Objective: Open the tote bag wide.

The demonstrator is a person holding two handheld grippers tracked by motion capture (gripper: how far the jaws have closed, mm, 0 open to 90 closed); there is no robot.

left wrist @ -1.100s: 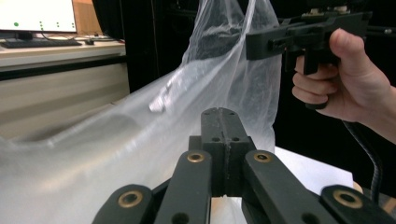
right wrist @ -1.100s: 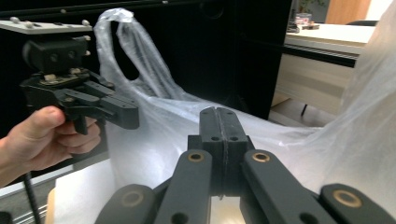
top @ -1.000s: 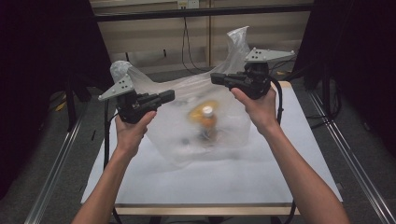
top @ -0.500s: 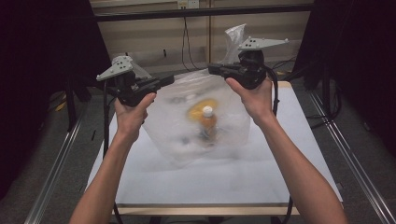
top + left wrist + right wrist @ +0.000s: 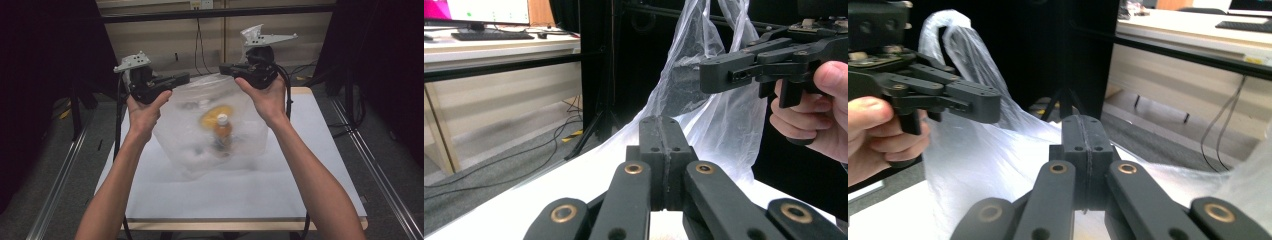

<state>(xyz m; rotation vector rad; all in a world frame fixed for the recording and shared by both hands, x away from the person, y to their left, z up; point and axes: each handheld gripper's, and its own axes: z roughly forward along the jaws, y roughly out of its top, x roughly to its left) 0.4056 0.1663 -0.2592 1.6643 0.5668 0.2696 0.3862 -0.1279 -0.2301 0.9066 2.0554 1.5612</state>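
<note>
A clear plastic bag (image 5: 195, 140) hangs over the white table (image 5: 320, 165), its bottom resting on the surface. Inside stands an amber bottle (image 5: 222, 134) with a white cap, beside something yellow. My left gripper (image 5: 186, 77) is shut on the bag's left top edge, and my right gripper (image 5: 224, 69) is shut on its right top edge. In the left gripper view my shut jaws (image 5: 664, 121) meet the bag film (image 5: 724, 125), with the right gripper (image 5: 706, 80) above. In the right gripper view my jaws (image 5: 1087, 120) are shut against the film (image 5: 978, 160), with the left gripper (image 5: 995, 105) nearby.
A black frame bar (image 5: 215, 12) crosses behind the table and dark curtains flank it. Metal rails (image 5: 60, 180) run along the floor on both sides. Cables (image 5: 200, 45) hang at the back wall. A desk with a keyboard (image 5: 489, 36) stands farther off.
Both hands have risen and moved away from the table's near edge, drawing the bag's top up. The bottle inside now stands more upright.
</note>
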